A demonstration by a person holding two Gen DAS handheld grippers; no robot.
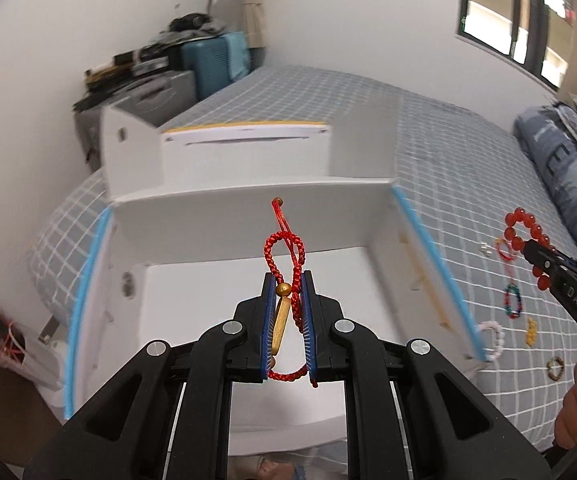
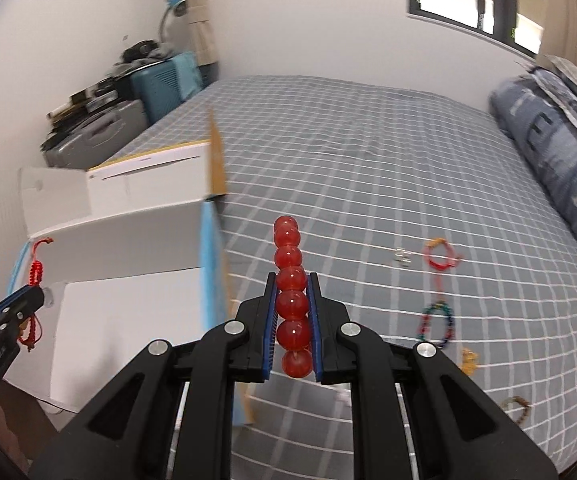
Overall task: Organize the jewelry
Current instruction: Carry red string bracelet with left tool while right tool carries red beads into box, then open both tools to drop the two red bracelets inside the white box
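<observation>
Left wrist view: left gripper (image 1: 288, 280) is clamped on a red braided cord bracelet (image 1: 284, 248) with a gold bead and a flat gold charm between the pads. Bracelet's long axis runs along the fingers; a twisted loop sticks out past the tips, ending in a small knot bead. A loop of cord also shows behind the pads. It hangs over the open white box (image 1: 248, 216), apart from the floor of the box. Box has blue tape on its side edges and flaps folded open at the far side. What shows of the box interior is bare white.

Right wrist view: right gripper (image 2: 291, 280) is closed on a red bead bracelet (image 2: 288, 258), seen edge-on. Beads line up in a single row along the fingers, with about three beads past the tips. It is over the checked bedspread (image 2: 368, 152), just right of the box wall.

Lying on the bedspread to the right: thin red cord bracelet (image 2: 440, 256), multicolour bead bracelet (image 2: 436, 326), small gold piece (image 2: 468, 360), brownish bead bracelet (image 2: 518, 410), small silver item (image 2: 402, 258). White bead bracelet (image 1: 492, 340) lies by the box corner.
</observation>
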